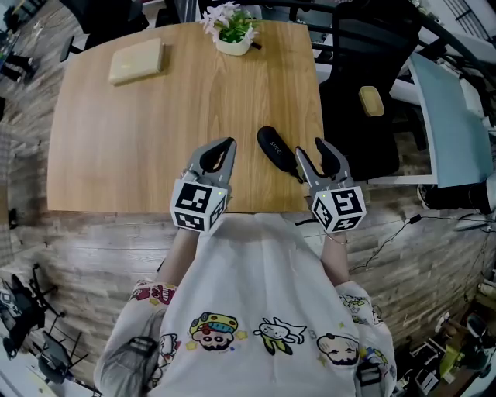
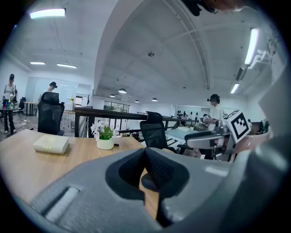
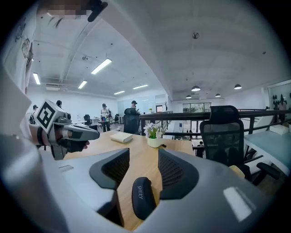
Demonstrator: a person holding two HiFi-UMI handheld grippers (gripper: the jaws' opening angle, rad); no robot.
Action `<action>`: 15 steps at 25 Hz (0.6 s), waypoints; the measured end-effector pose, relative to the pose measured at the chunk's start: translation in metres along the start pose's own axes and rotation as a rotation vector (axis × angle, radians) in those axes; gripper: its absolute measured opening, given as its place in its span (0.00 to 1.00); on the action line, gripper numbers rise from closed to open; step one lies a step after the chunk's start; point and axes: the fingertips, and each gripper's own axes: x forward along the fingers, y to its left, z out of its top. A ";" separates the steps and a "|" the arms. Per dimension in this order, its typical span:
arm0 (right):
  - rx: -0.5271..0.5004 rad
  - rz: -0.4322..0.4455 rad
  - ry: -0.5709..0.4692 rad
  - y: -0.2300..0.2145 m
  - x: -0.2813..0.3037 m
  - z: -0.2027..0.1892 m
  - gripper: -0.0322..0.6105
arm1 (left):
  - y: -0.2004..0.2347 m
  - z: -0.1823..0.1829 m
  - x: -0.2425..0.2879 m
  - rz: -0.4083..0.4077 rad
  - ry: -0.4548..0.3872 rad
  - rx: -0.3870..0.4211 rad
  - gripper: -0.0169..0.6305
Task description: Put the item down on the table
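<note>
Head view: the black case [image 1: 277, 150] is lying on the table [image 1: 139, 155] at centre frame, just left of your right gripper [image 1: 319, 160].

Left gripper view: your left gripper [image 2: 145, 157] is showing its jaws together, holding nothing.

Right gripper view: the jaws are standing apart, clear of the case. The case is probably light, rigid and smooth-shelled, so take hold across its narrow middle.

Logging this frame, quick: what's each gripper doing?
Left gripper: jaws shut, empty.
Right gripper: jaws open, holding nothing; black case lies on the table.

We note bright, even light from ceiling strips [image 2: 47, 13]; shadows on the table [image 1: 155, 139] stay soft; both gripper views bend strongly at edges.
</note>
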 end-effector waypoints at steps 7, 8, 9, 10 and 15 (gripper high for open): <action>0.049 -0.007 -0.058 0.000 -0.017 0.006 0.24 | -0.008 -0.009 -0.002 -0.008 0.021 -0.009 0.03; 0.053 -0.006 -0.062 0.000 -0.018 0.007 0.23 | -0.009 -0.010 -0.002 -0.010 0.024 -0.010 0.03; 0.056 -0.004 -0.064 0.000 -0.019 0.007 0.21 | -0.010 -0.010 -0.001 -0.011 0.027 -0.011 0.03; 0.058 -0.003 -0.065 0.000 -0.019 0.007 0.20 | -0.010 -0.011 -0.001 -0.013 0.028 -0.011 0.03; 0.069 0.007 -0.065 0.003 -0.022 0.005 0.17 | -0.012 -0.013 -0.003 -0.010 0.026 -0.014 0.03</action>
